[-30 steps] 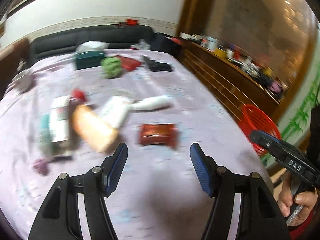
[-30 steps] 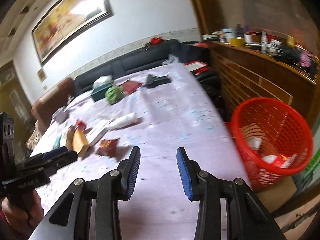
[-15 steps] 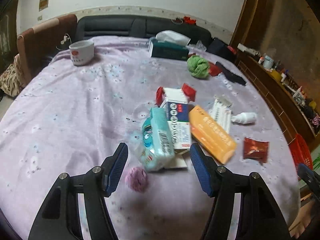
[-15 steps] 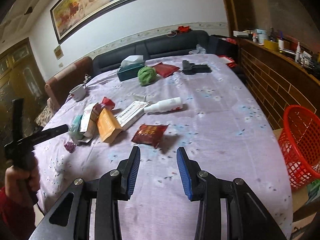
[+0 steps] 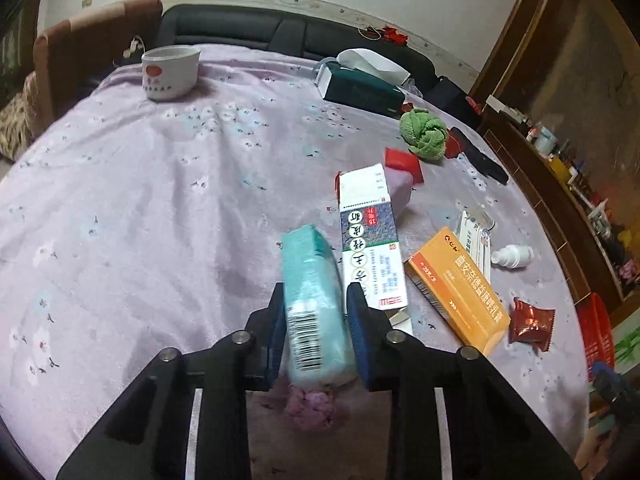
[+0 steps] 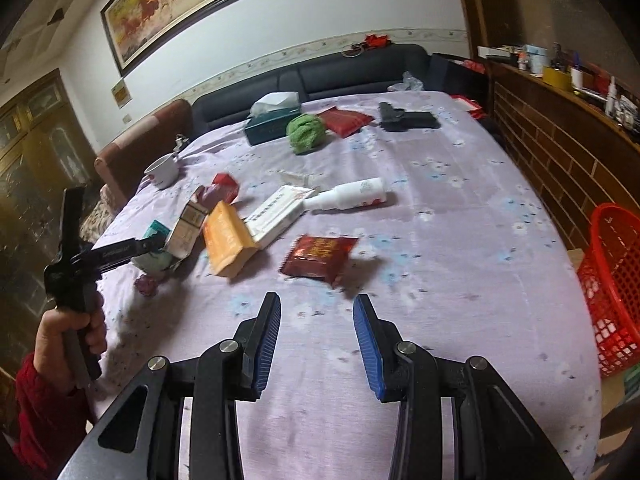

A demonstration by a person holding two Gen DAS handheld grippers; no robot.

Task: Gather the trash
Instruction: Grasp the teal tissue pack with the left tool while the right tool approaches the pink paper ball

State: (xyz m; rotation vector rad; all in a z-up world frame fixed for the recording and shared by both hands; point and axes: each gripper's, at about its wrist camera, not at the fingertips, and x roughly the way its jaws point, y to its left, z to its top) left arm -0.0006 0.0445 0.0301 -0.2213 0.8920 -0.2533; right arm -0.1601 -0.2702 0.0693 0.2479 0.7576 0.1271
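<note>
The left gripper (image 5: 316,320) is clamped on a teal tissue pack (image 5: 312,300), its blue pads pressed against both sides, above the purple tablecloth (image 5: 140,200). Just beside the pack lie a white box (image 5: 370,240) and an orange box (image 5: 456,288). The right gripper (image 6: 316,324) hovers with fingers apart, near a red snack packet (image 6: 320,254). A red basket (image 6: 616,280) stands beside the table.

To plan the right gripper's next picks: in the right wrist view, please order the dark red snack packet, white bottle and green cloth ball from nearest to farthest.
From the right gripper:
1. Dark red snack packet, just ahead.
2. White bottle, mid-table.
3. Green cloth ball, far end.
</note>
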